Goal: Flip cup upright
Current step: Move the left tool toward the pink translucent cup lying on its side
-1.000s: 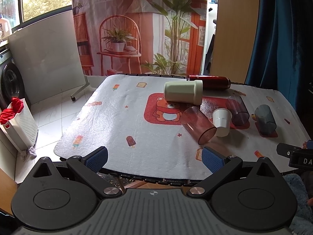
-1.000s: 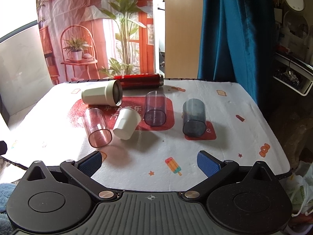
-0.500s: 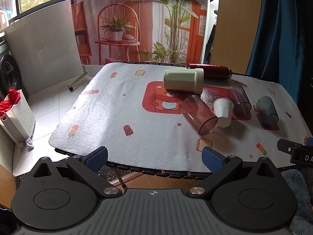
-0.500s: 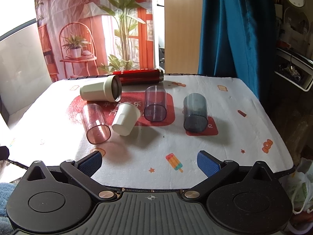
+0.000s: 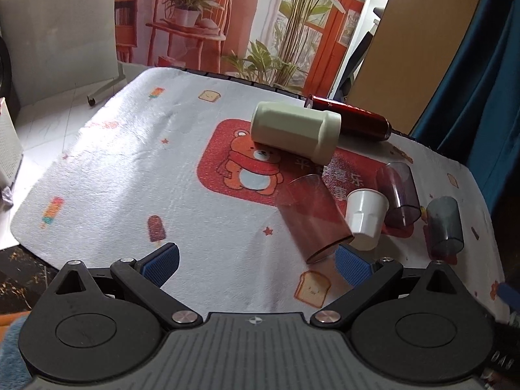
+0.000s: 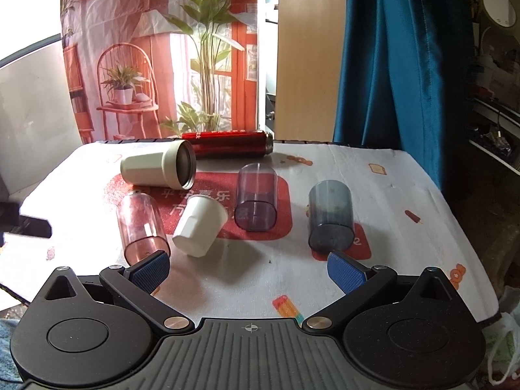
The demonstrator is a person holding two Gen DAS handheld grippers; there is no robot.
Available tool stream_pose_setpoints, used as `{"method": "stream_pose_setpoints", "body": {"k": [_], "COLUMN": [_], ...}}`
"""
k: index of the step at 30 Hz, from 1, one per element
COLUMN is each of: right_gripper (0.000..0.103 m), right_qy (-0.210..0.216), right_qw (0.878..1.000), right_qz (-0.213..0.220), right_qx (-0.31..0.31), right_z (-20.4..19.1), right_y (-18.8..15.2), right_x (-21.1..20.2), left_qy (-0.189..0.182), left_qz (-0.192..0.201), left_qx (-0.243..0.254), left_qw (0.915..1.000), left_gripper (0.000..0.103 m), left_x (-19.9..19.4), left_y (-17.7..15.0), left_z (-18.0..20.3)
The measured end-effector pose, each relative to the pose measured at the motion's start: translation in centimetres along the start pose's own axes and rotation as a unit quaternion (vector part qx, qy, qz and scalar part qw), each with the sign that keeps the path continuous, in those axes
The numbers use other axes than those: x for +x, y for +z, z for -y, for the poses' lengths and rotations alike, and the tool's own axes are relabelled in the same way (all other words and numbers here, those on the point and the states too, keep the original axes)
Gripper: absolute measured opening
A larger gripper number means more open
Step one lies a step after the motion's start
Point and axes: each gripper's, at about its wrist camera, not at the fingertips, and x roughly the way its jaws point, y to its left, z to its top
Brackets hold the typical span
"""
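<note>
Cream-coloured and ribbed, the wide plastic tumbler [image 6: 158, 170] lies on its side at the far left of the group, and only the right wrist view looks into its dark open mouth; the left wrist view shows its closed outer wall [image 5: 295, 131] instead. Behind it lies a red metal flask [image 6: 227, 144], also on its side. Nearer lie a clear pink tumbler [image 6: 141, 227], a small white faceted cup [image 6: 200, 226], a clear purple tumbler [image 6: 256, 201] and a smoky grey tumbler [image 6: 330, 216], all tipped over (mouth ends toward the cameras, except the white cup's).

The left gripper [image 5: 256, 263] hovers with its blue pads wide apart and nothing between them; the pink tumbler's rim [image 5: 328, 247] lies just beyond its right-hand pad. The right gripper [image 6: 248, 269] is likewise spread wide and empty; the pink tumbler's rim sits just beyond its left pad, the grey tumbler just beyond its right pad, and the white cup is near, ahead and left of centre.

All rest on a fleecy white cloth [image 6: 373, 195] printed with toast, ice lollies and a red bear panel. A teal curtain [image 6: 390, 65] hangs at right, a printed garden backdrop [image 6: 162, 48] at the far side.
</note>
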Motion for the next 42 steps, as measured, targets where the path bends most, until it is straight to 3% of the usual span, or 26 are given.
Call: {"method": "stream_pose_setpoints", "body": {"k": [7,14,26,31,34,39,42], "right_gripper": [0.103,0.103,0.103,0.103,0.103,0.103,0.103], "right_qy": [-0.006,-0.006,-0.004,-0.003,-0.005,-0.011,-0.015], "right_qw": [1.000,0.999,0.998,0.998,0.998,0.998,0.997], "right_qz": [-0.020,-0.034,-0.049,-0.053,-0.058,-0.068,-0.080], "right_qx": [0.018,0.029,0.025,0.023,0.020,0.013,0.010], "right_z": [1.3,2.3,2.0,1.9,1.9,1.9,1.7], "right_y": [-0.3,-0.5,-0.5,-0.4,-0.4,-0.2,-0.2], "right_x": [2.2,3.7,5.0,5.1,5.3,6.0,6.9], "left_qy": [-0.024,-0.008,-0.008,-0.006,0.002,0.039,0.038], "left_qz": [-0.024,-0.046,-0.065,-0.037,-0.001,0.066,0.087], "left_qx": [-0.041,-0.063,-0.062,-0.050,-0.056,0.014,0.014], "left_qw": [0.9986,0.9969,0.9959,0.9981,0.9984,0.9969,0.9954], "left_gripper": [0.103,0.097,0.096,0.097,0.096,0.095,0.091], "left_x": [6.3,11.0,12.3,11.4,10.9,11.2,12.4], "left_y": [2.4,3.6,3.9,6.1,8.7,14.2,16.9], "left_z": [3.3,4.6,4.1,3.4,1.8,0.7,0.3]}}
